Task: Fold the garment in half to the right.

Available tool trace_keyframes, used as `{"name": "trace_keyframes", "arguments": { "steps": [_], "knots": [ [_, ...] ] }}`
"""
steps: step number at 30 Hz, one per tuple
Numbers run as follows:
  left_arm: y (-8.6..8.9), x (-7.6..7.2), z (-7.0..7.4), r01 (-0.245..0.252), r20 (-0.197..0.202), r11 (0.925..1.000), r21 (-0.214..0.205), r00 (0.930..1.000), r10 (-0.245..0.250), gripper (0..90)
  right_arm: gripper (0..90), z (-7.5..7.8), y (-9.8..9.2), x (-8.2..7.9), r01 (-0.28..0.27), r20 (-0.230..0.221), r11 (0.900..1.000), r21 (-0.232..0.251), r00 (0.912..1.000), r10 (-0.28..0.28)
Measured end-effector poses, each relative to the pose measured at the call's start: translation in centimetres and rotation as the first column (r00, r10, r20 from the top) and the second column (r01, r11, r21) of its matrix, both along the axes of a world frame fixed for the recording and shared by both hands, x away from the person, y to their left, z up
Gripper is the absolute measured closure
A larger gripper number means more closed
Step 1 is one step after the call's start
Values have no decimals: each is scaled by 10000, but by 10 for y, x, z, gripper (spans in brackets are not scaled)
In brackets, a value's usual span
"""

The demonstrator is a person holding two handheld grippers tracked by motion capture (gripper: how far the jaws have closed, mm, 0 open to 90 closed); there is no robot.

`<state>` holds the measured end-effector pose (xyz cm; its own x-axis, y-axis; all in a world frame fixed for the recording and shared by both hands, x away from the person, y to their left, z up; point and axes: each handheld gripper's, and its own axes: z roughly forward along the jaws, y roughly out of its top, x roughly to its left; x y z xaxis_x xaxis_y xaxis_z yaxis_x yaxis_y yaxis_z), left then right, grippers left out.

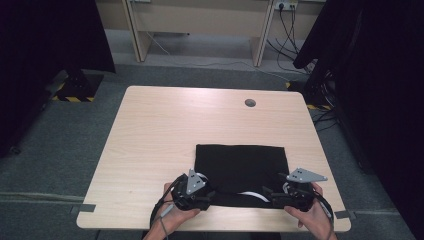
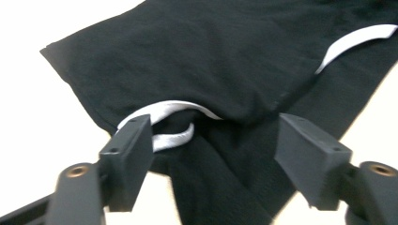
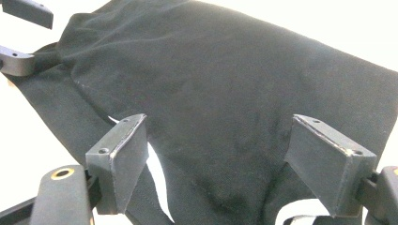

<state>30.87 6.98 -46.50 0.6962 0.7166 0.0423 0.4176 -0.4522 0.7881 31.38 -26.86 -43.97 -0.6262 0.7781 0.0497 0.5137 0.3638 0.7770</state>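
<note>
The left gripper [image 2: 213, 150] has its jaws apart astride a bunched fold of the black garment [image 1: 241, 167], pads clear of the cloth, beside a white trim loop [image 2: 173, 136]. The right gripper [image 3: 216, 164] also stands with jaws apart over the garment's near edge. The garment lies folded flat on the surface [image 1: 155, 130], toward its near right part, well short of the round hole [image 1: 250, 103].

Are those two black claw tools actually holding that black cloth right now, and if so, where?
No, neither holds it. The left gripper and the right gripper both have their jaws open over the near edge of the black cloth, with nothing pinched.
</note>
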Motion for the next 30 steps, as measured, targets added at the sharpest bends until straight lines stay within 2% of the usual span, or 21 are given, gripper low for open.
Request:
{"name": "trace_keyframes", "arguments": {
  "steps": [3, 8, 10, 11, 13, 14, 21, 27, 30],
  "knots": [
    [-3, 5, -4, -129, -102, 9993, 357, 9999, 133, 187, 222, 0, 0, 0, -6, 4, 10000, 11, 10000, 6],
    [-7, 15, -12, -162, -429, 9960, 879, 9989, 200, 138, 224, -2, 0, 1, -39, -60, 10000, -24, 10000, 39],
    [-7, 18, -14, -279, -608, 9970, 716, 9976, 323, 132, 225, -3, 1, 1, -69, -116, 10000, -33, 9999, 69],
    [-6, 19, -13, -207, -807, 9980, 600, 9964, 255, 156, 226, -3, 1, 1, -87, -128, 10000, -42, 9999, 87],
    [-5, 20, -12, -36, -894, 9986, 523, 9960, 82, 256, 227, -4, 2, 1, -114, -159, 9999, -46, 9998, 113],
    [-4, 21, -12, 89, -1024, 9995, 303, 9947, -58, 310, 227, -4, 2, 1, -116, -154, 9999, -61, 9998, 115],
    [1, 32, -12, -78, -898, 10000, 12, 9959, 79, 686, 230, -2, 3, 3, -168, -143, 9999, 23, 9998, 168],
    [-3, 30, -11, -82, -915, 9999, 153, 9958, 95, 805, 232, 3, 6, 12, -189, -103, 9998, 78, 9998, 190],
    [-4, 27, -11, 14, -957, 10000, 73, 9954, -7, 816, 234, 7, 12, 20, -322, -106, 9993, 196, 9994, 325]
  ]
}}
